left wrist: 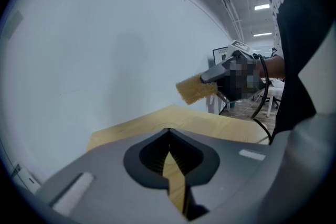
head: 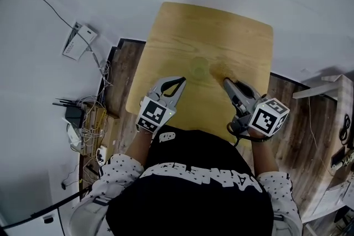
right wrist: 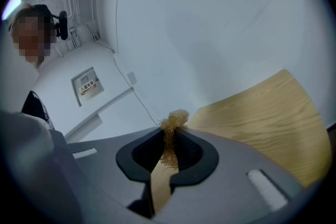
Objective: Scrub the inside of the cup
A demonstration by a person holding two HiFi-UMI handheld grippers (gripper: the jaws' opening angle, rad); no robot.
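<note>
**Clear cup stands between two closed grippers**

The clear cup (head: 199, 69) stands near the middle of the bench (head: 243, 36), apparently upright with its mouth upward, just beyond both tips. The left gripper (head: 181, 82) angles up-right toward it, jaws pressed together on nothing. The right gripper (head: 226, 82) angles up-left, jaws clamped on a tan fibrous scrub pad (right wrist: 173, 120) just beside the cup. Both grippers look about equally near.

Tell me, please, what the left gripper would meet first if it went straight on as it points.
Probably the clear cup on the table, just beyond the shut left gripper; it shows only faintly, so depth is unclear.
</note>
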